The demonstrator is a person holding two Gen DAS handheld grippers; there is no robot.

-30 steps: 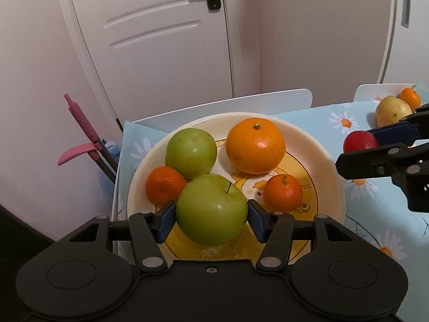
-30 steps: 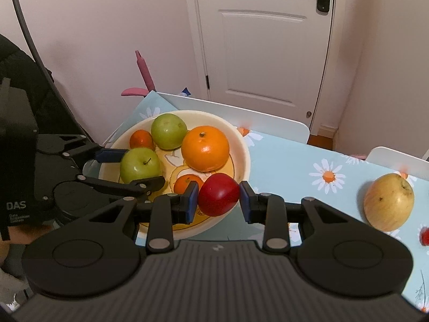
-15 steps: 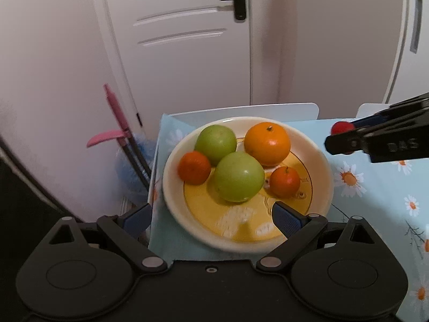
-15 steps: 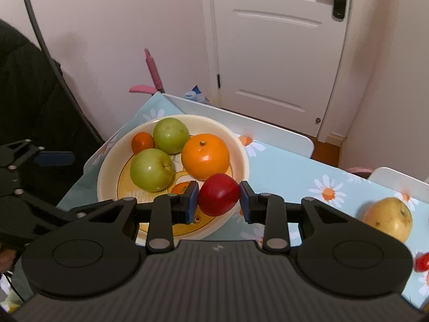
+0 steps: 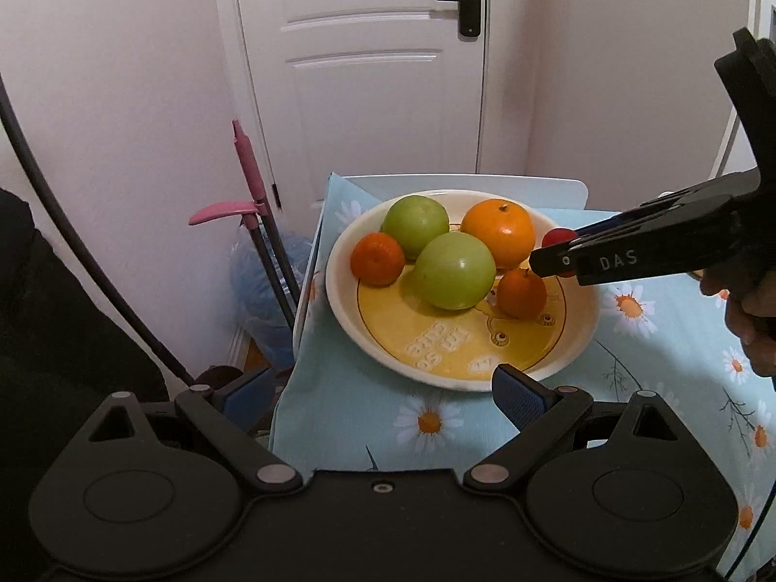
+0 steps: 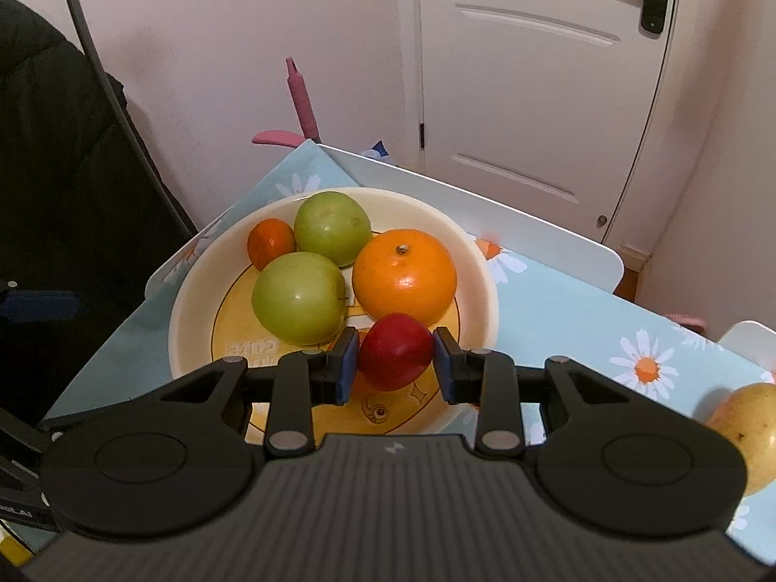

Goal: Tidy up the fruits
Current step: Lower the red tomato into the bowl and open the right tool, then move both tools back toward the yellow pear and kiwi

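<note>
A cream plate (image 5: 577,339) with a yellow centre holds two green apples (image 5: 456,271), a big orange (image 5: 497,230) and two small tangerines (image 5: 521,292). My right gripper (image 6: 395,363) is shut on a red apple (image 6: 395,350) and holds it over the plate's (image 6: 194,310) near right side, in front of the orange (image 6: 404,274). In the left wrist view the red apple (image 5: 557,237) peeks out behind the right gripper (image 5: 557,254). My left gripper (image 5: 383,395) is open and empty, drawn back before the plate's near rim.
A yellow pear (image 6: 747,429) lies on the daisy-print blue cloth (image 6: 582,320) to the right. A pink-handled broom and dustpan (image 5: 247,203) lean by the wall left of the table. A white door (image 5: 368,58) stands behind. My hand (image 5: 749,310) holds the right gripper.
My left gripper let go of the green apple on the plate, opened wide and pulled back. My right gripper carried the red apple leftward over the plate.
</note>
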